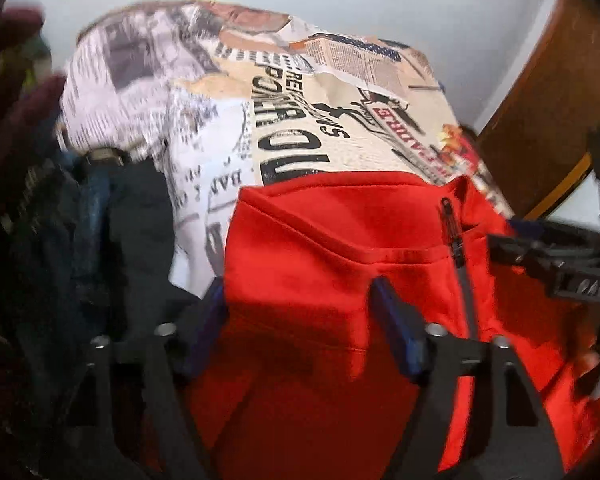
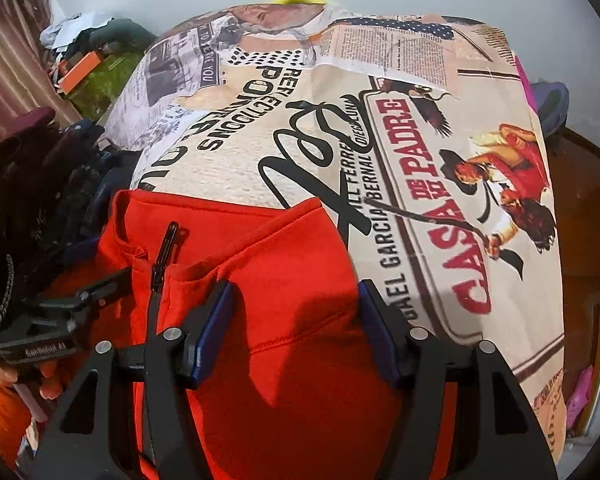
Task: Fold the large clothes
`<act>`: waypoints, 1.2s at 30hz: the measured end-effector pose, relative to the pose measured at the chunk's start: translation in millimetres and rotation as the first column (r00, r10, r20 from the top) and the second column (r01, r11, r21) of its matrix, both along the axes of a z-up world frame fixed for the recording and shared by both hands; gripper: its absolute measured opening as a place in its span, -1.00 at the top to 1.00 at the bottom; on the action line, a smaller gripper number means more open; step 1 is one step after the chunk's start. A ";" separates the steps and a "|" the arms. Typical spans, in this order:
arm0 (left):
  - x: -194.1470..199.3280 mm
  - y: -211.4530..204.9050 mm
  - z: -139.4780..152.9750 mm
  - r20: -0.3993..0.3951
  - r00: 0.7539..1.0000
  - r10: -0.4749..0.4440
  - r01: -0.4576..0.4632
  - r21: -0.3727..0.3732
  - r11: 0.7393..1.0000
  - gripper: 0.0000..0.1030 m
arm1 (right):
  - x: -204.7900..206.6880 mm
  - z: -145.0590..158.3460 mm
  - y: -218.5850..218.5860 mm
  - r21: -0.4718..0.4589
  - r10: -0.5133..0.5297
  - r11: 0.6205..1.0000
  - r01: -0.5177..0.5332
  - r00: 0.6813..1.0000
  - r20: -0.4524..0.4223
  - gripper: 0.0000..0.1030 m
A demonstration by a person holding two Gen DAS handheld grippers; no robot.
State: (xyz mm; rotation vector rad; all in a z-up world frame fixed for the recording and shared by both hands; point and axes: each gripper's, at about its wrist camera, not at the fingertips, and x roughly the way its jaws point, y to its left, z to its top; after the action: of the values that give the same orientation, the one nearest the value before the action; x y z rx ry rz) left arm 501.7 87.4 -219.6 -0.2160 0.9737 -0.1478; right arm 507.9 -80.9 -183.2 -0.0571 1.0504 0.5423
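The left gripper (image 1: 300, 312) and right gripper (image 2: 296, 312) each hang with jaws apart over the red zip jacket (image 1: 320, 248), pads clear of the fabric. The jacket lies on the near edge of the newspaper-print bed cover (image 2: 340, 128).

Bright even light; left view motion-blurred, right sharper; fisheye bends edges, dark corners; claw shadows on red garment (image 2: 284, 280).
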 end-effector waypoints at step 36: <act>-292.6 -55.0 109.5 0.161 0.959 -0.232 0.208 0.149 0.967 0.71 | -286.6 91.6 -45.2 0.065 -0.002 0.998 -0.008 0.988 0.155 0.80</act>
State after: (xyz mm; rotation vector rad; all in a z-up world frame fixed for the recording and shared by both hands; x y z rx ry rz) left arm 209.1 32.4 -110.1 0.0277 0.8242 -0.3018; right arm 221.3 -126.1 -91.6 -0.0424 0.8806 0.5652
